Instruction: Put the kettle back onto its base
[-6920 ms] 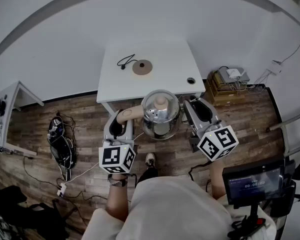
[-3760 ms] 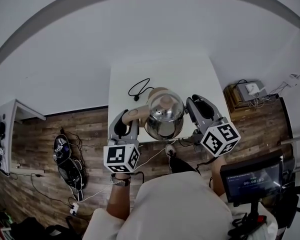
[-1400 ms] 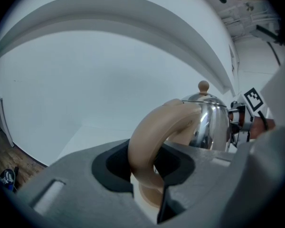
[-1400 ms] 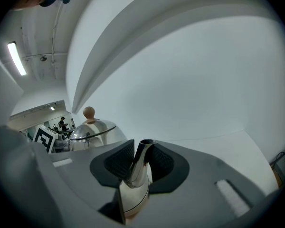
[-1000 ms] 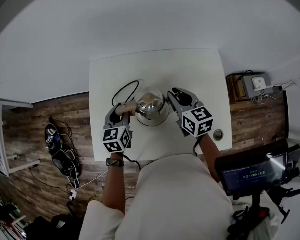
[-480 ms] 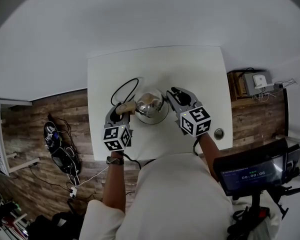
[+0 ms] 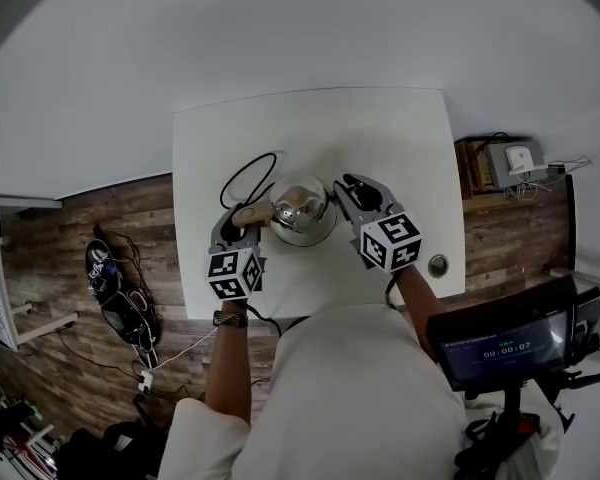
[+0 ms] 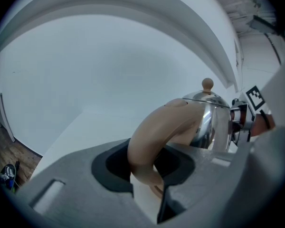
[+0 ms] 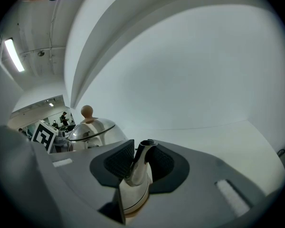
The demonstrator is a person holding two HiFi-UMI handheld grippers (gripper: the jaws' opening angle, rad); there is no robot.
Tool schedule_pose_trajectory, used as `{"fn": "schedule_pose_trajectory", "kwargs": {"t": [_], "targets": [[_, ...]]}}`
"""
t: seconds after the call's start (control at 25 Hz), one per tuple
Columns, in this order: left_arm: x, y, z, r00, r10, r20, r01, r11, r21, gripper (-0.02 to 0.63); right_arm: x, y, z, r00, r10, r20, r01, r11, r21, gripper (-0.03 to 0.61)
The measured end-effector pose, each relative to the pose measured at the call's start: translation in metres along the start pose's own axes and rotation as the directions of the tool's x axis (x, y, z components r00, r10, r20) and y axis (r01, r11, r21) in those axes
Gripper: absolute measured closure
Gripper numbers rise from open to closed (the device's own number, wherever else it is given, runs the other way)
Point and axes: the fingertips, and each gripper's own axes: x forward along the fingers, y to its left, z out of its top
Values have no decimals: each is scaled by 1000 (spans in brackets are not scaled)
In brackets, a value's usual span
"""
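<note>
Having travelled in from over the floor (image 7: 70,258), kettle (image 7: 300,208) now low on table (image 7: 380,138) beside the cord (image 7: 242,173), base hidden beneath, probably seated; left gripper (image 7: 248,218) pinching handle (image 8: 156,137), right gripper (image 7: 348,190) pinching spout (image 9: 140,163), both steady.

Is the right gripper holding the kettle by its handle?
No, the right gripper clamps the spout; the left gripper has the handle.

You have a mirror-polished metal kettle (image 7: 300,208) with a smooth, matt beige handle (image 8: 156,132), on a matt white desk (image 7: 380,148). The pads (image 9: 118,160) of your right hand-held gripper (image 9: 138,166) look black, ribbed and matt. The floor (image 7: 110,228) is wood-grain planking.
</note>
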Motion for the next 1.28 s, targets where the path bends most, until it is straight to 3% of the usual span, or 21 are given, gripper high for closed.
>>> {"fn": "schedule_pose_trajectory", "kwargs": {"t": [1.28], "targets": [[6,3,-17,998,47,-28,-47,999,1,494,-1,5,-14,1000,2,-9,-2,1000,-27,509]]}}
